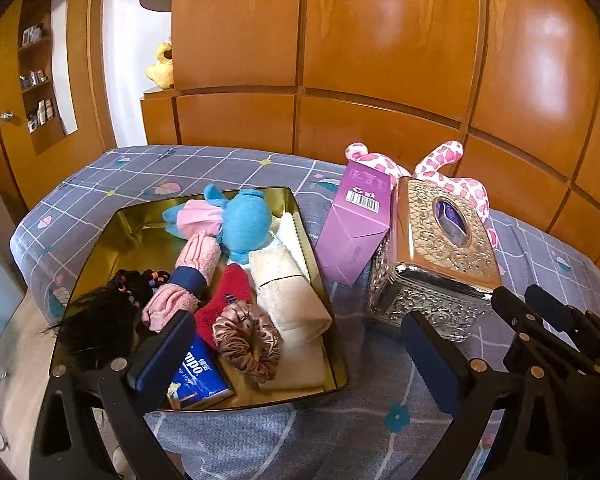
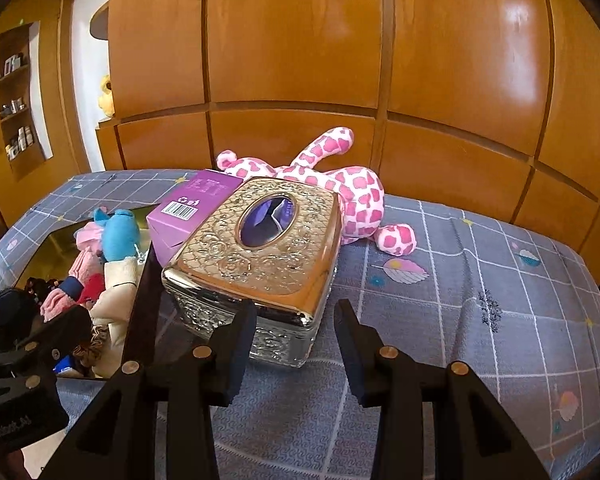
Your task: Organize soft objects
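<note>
**A:** Grippers first, nearest the lens. Left gripper [image 1: 296, 344] stands spread wide with nothing between its 2 fingers, hanging over the near edge of the gold tray [image 1: 94, 236]. Right gripper [image 2: 296, 344] is set narrower, also empty, its jaws just short of the embossed metal tissue box [image 2: 260, 248] and not touching it.

**B:** And the soft things?

**A:** Most lie in the tray: a brown satin scrunchie [image 1: 247, 344], a red fuzzy piece [image 1: 228, 300], a pink glove [image 1: 188, 280], a cream cloth [image 1: 292, 296], then a blue plush [image 1: 246, 220] at the far side. A purple carton [image 1: 356, 224] leans between tray and tissue box.

**B:** So what is left?

**A:** I judge 1 item: the pink spotted plush [image 2: 340, 188], lying on the bedspread [image 2: 480, 280] behind the tissue box, touching its far side. The step in hand looks like the reach for it.

**B:** What does that call for?

**A:** Passing the right gripper over or round the box, opening wider, then pinching a limb or the body.
</note>
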{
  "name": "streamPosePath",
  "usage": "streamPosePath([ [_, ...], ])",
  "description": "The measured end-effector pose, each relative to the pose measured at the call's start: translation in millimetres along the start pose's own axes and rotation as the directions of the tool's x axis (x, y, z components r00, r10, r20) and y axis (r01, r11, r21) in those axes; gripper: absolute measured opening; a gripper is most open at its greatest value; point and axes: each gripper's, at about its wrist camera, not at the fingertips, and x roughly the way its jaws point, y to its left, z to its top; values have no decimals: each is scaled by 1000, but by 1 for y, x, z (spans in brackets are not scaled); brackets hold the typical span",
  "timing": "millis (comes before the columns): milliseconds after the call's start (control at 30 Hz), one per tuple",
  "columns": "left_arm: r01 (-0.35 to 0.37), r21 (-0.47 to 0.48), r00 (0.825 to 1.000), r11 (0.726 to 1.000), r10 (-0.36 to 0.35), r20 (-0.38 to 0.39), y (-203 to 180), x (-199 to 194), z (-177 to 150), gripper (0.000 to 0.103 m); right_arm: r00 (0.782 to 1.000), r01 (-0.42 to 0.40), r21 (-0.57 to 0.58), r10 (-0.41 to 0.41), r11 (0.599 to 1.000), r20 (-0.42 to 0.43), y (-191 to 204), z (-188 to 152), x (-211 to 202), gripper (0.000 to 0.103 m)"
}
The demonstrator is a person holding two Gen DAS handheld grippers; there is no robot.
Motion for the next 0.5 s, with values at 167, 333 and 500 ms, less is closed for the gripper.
streamPosePath([
  [167,-2,2,1000,1000,2,2,0,0,0,103,1000,1,10,-1,1000,-7,-1,-1,2,40],
  [333,-3,1,1000,1000,3,3,0,-1,0,103,1000,3,7,-3,1000,-7,0,-1,2,40],
  [500,1,-2,1000,1000,-1,6,1,-1,0,103,1000,2,13,-2,1000,-9,-1,-1,2,40],
])
